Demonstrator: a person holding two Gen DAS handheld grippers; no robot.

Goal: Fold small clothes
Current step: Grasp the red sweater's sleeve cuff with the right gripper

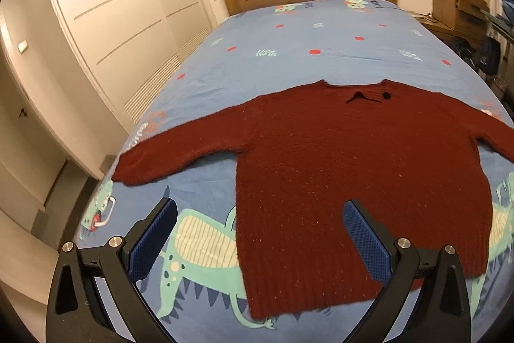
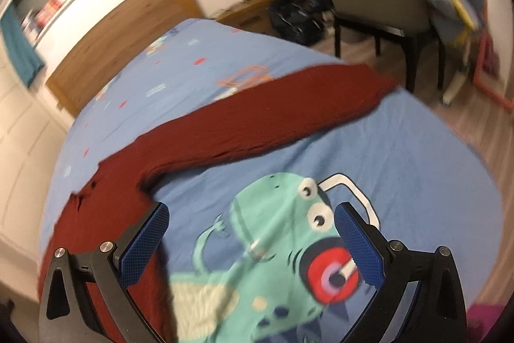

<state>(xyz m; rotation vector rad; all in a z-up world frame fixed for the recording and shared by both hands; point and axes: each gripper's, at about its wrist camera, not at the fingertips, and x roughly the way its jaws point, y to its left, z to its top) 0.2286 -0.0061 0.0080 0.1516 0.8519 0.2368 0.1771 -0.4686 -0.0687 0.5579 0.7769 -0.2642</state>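
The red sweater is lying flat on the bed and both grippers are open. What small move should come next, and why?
Probably bring the left gripper toward the end of the sleeve lying spread toward the bed's edge. The sweater lies flat, unfolded, with both sleeves out, and neither gripper holds anything; the right gripper hovers over bare sheet. Folding a sleeve inward seems the natural first step.

Lit warm and evenly indoors, soft-shadowed, heavily fisheye-bowed with dark vignetted corners; left wrist view fairly sharp, right wrist view motion-smeared throughout.
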